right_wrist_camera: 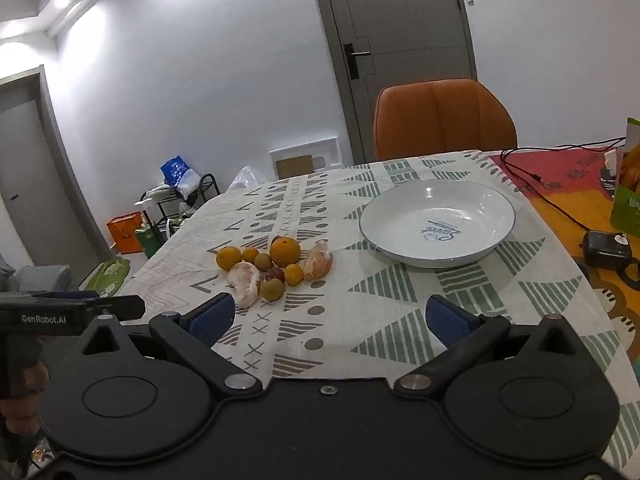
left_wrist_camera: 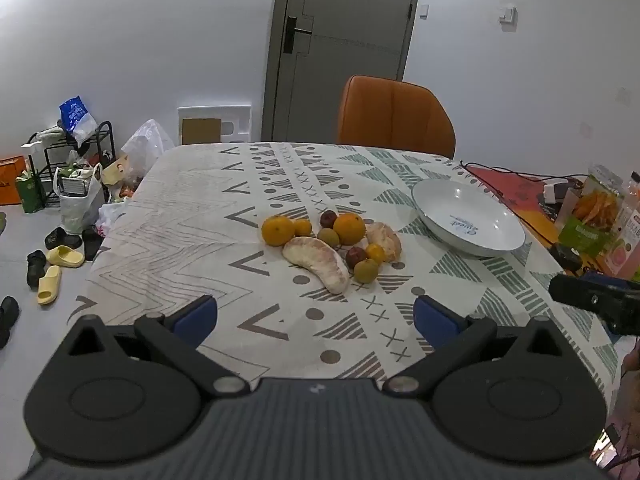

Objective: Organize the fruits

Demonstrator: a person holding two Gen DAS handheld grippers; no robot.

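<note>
White walls and a grey door (left_wrist_camera: 340, 40) back the counter (left_wrist_camera: 224, 216), which is draped in a patterned cloth, with an orange chair (left_wrist_camera: 394, 116) pushed in at its far edge. Seen from the left wrist, the fruit pile (left_wrist_camera: 332, 246) sits mid-counter: a large orange (left_wrist_camera: 277, 231) on its left side, another orange (left_wrist_camera: 349, 228) further right, a long peeled pomelo segment (left_wrist_camera: 316, 262) at the near edge, and small green and dark red fruits tucked among them. Just right of the pile, apart from it, rests the white plate (left_wrist_camera: 468, 220), holding nothing. The left hand-held gripper (left_wrist_camera: 316, 316) hovers nearer than the pile, its blue-padded jaws spread wide and grasping nothing. Bags, a black rack (left_wrist_camera: 80, 152) and yellow slippers (left_wrist_camera: 56, 268) lie on the floor left of the counter. From the right wrist, the same fruit pile (right_wrist_camera: 276, 266) lies left of the white plate (right_wrist_camera: 438, 222), the two not touching. The right hand-held gripper (right_wrist_camera: 330, 318) is released too, jaws wide apart above bare cloth on the near side of the plate, empty. A black cable (right_wrist_camera: 552, 188) trails over a red mat right of the plate, and a small black device (right_wrist_camera: 606, 250) sits near it.
</note>
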